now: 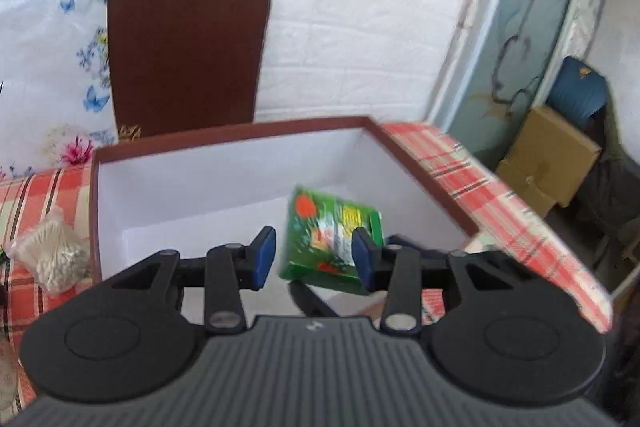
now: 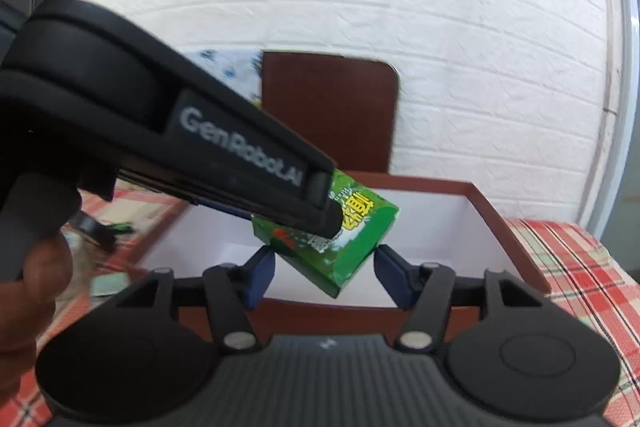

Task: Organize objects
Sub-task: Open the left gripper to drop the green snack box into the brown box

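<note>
Barely begun: green packet [image 1: 334, 239] tilted in mid-air over the empty box [image 1: 96, 211], at the part-open left tongs [image 1: 314, 259], apparently loose (one pad [image 1: 265, 255] stands clear of it). Right tongs [image 2: 324, 277] wide, empty. Bag of swabs [image 1: 52, 251] not yet boxed, on the surface [image 1: 480, 179].

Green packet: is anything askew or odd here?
Yes. The green packet hangs tilted, corner down, above the open brown box, at the tip of the left gripper; whether it is gripped is unclear.

Green packet [image 1: 334, 239], brown box [image 1: 236, 139] with white inside, red plaid cloth [image 1: 480, 183].
</note>
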Demonstrator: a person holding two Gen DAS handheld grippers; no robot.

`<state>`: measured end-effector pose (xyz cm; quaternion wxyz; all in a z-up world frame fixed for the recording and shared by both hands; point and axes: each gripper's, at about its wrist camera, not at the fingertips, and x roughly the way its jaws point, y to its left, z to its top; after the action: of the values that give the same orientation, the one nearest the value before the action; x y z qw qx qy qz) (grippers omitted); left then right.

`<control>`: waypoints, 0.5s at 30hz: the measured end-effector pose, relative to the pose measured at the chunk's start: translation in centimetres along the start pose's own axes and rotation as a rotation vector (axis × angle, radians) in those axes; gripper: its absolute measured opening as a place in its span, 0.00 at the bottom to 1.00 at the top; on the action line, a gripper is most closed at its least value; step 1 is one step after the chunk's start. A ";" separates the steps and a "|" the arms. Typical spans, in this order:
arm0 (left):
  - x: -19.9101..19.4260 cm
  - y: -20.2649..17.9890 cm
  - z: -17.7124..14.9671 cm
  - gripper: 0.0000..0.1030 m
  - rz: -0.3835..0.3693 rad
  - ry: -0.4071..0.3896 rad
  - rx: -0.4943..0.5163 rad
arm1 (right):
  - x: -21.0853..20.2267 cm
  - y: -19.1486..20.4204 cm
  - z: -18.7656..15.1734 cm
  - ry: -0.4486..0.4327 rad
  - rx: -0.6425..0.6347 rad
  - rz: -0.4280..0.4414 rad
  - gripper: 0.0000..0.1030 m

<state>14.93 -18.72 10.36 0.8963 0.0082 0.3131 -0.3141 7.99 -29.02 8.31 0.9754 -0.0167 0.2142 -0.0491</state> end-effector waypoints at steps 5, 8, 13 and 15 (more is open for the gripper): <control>-1.9 1.9 -1.1 0.44 0.024 0.001 -0.029 | -0.8 -1.7 -1.0 -0.049 0.064 0.009 0.71; -5.2 2.3 -2.0 0.44 0.016 -0.044 -0.029 | -2.6 -2.0 -2.1 -0.087 0.081 0.010 0.73; -10.3 4.2 -5.4 0.47 0.034 -0.086 -0.009 | -5.4 -0.6 -4.9 -0.034 0.079 0.129 0.71; -11.3 5.8 -7.6 0.47 0.096 -0.050 -0.018 | -4.3 1.0 -5.4 0.031 0.038 0.191 0.64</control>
<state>7.12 -6.21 9.55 0.9179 0.0074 0.2925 -0.2681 1.90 -27.68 5.11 0.9723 0.0233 0.2291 0.0396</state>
